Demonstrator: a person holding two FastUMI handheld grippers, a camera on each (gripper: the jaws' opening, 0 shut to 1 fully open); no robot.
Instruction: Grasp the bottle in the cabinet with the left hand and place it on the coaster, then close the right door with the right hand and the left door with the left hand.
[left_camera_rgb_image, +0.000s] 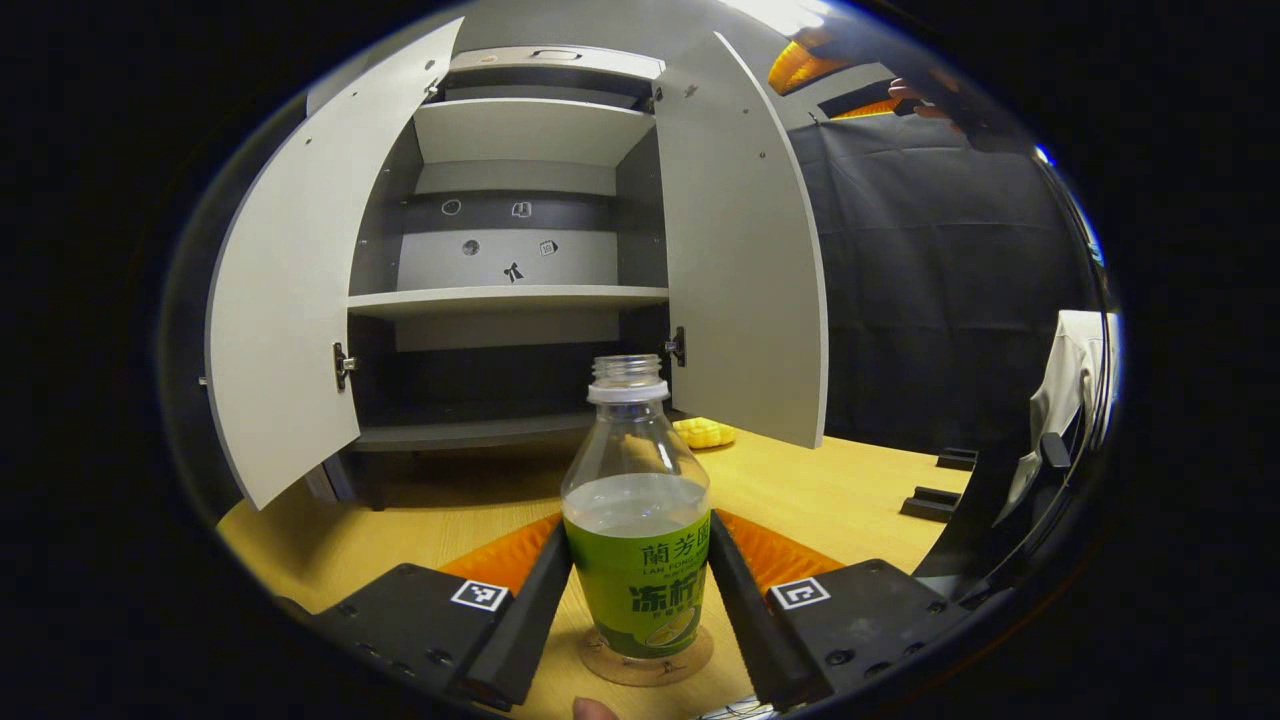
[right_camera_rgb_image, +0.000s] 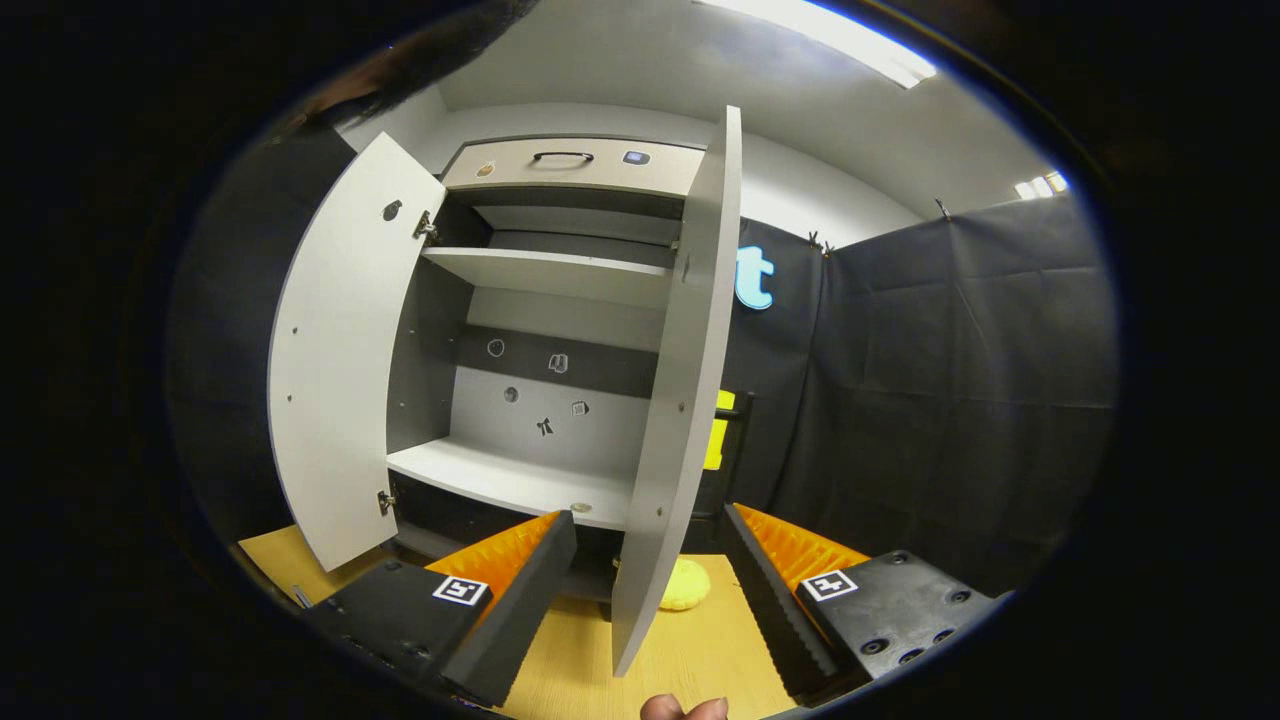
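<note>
Left claw (left_camera_rgb_image: 640, 590) grips the bottle (left_camera_rgb_image: 637, 520), standing on the coaster (left_camera_rgb_image: 645, 660) at lower centre. Releasing crookedly could tip the uncapped bottle and spill it. Right claw (right_camera_rgb_image: 648, 580) gapes empty, straddling the right door's (right_camera_rgb_image: 672, 400) edge; a yellow object (right_camera_rgb_image: 684, 584) on the tabletop (right_camera_rgb_image: 690, 650) lies behind.

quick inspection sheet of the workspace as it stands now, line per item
surface: wooden table, bare around the coaster
job's things: bottle upright on the coaster, no cap; left door and right door both open; cabinet shelves bare
clutter: small yellow object by the cabinet foot
grippers: left gripper fingers flank the bottle, contact unclear; right gripper open, straddling the right door's edge
cables: nothing seen
surroundings: black cloth wall, white garment
</note>
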